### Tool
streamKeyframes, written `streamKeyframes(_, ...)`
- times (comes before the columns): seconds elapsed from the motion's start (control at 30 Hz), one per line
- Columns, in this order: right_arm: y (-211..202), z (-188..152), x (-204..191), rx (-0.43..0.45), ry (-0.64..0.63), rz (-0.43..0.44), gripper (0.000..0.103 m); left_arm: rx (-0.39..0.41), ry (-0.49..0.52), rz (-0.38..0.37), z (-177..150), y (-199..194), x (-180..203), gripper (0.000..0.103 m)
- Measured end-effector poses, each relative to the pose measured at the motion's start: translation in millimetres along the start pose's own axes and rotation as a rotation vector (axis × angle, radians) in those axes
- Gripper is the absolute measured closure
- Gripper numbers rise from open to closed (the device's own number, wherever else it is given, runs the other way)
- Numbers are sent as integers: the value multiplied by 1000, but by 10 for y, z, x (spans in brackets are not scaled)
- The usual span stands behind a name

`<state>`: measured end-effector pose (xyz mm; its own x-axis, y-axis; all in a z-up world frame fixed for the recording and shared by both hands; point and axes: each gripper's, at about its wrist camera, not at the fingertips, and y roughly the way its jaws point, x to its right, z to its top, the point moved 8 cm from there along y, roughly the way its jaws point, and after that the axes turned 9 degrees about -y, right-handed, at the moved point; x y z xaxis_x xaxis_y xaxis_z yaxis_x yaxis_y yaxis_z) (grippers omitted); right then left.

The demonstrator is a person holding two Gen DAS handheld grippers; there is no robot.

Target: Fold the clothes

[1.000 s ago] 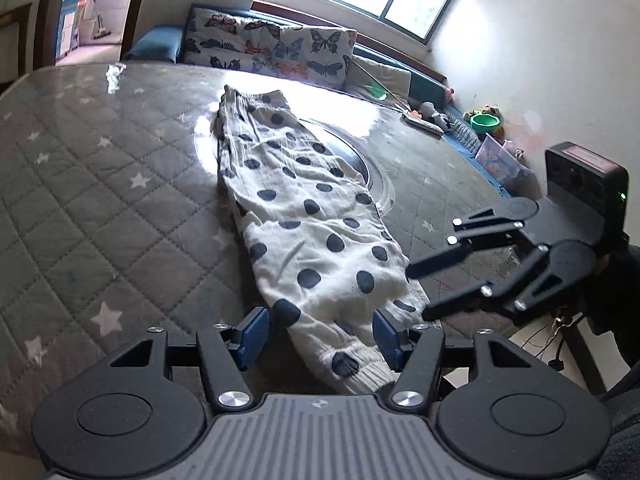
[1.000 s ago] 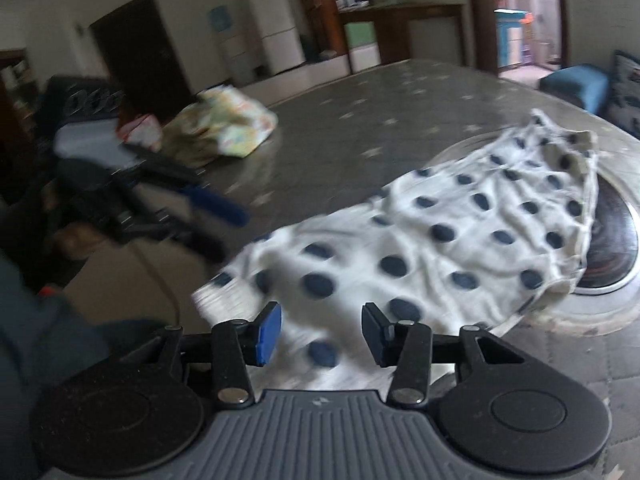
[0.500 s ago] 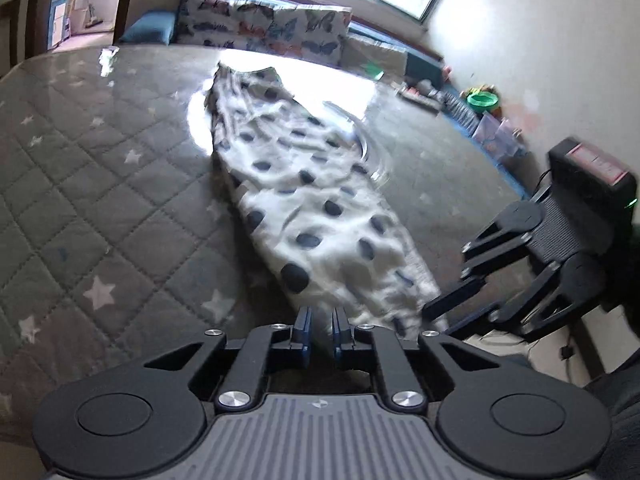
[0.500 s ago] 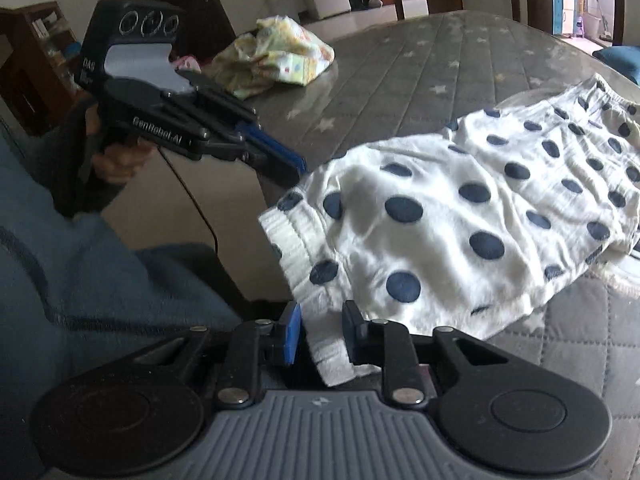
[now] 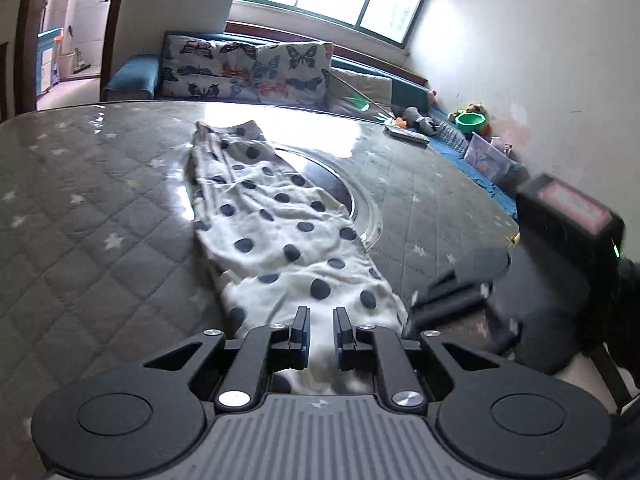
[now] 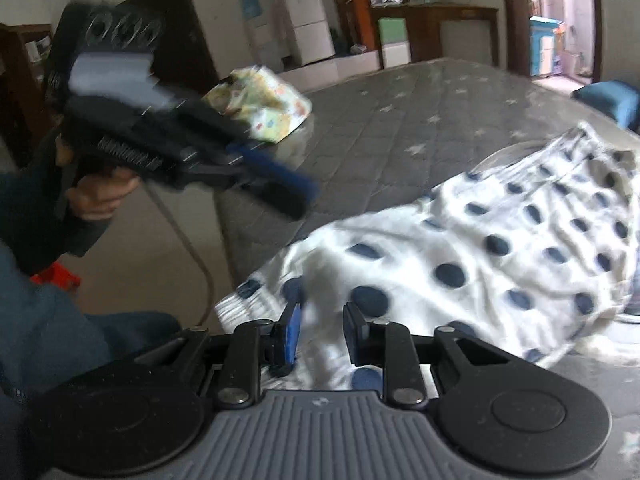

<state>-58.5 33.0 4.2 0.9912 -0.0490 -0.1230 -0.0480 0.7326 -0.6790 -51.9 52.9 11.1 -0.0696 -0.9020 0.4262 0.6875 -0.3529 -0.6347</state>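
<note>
White, navy-dotted trousers (image 5: 280, 232) lie lengthwise on the grey quilted table (image 5: 80, 240), their near hem clamped in both the left gripper (image 5: 319, 326) and the right gripper (image 6: 319, 322). Each bite looks thin, so I reckon a quick lift could slip a corner free and skew the fold.

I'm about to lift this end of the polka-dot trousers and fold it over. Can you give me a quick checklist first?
1. Left gripper jaws shut on the polka-dot trousers: ok.
2. Right gripper jaws shut on the trousers' near end: ok.
3. Both grips at the same end: ok.
4. Far end flat on the quilted table: ok.
5. Cloth smooth between the grips: cannot tell, blurred.
6. Yellow bundle away from the trousers: ok.
</note>
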Motion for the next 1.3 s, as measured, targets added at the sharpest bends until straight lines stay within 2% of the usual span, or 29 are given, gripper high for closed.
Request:
streamKeyframes(0.2,44,-146,-76,-34,17,32,79,-83,-43,-5,-105,419,-94,90)
streamKeyframes(0.37,-219,-96,26,-8,18,11,79,-90,-63,-12,-228,422,-167,88)
streamKeyframes(0.47,-320,36,227,28,38,-35,79,-94,-67,-16,-281,438,-158,86)
streamKeyframes(0.57,-232,166,470,39,54,-93,79,-94,-71,-17,-315,449,-147,82)
streamKeyframes(0.7,80,329,761,33,72,-131,79,-89,-73,-23,-326,449,-137,77)
streamKeyframes(0.8,332,363,889,34,98,-119,79,-89,-77,-27,-344,458,-144,77)
streamKeyframes(0.9,553,381,932,9,69,-124,79,-87,-83,-35,-360,457,-153,77)
streamKeyframes(1.0,697,385,1012,3,29,-166,80,-83,-95,-42,-373,442,-162,77)
streamKeyframes(1.13,753,482,1234,16,66,-235,81,-80,-91,-42,-373,442,-154,76)
streamKeyframes(1.2,776,512,1403,20,91,-270,74,-77,-90,-44,-377,435,-143,74)
streamKeyframes(1.23,786,525,1491,23,106,-287,65,-76,-91,-45,-381,433,-139,73)
streamKeyframes(1.3,795,539,1686,25,152,-314,64,-74,-90,-44,-387,437,-136,73)
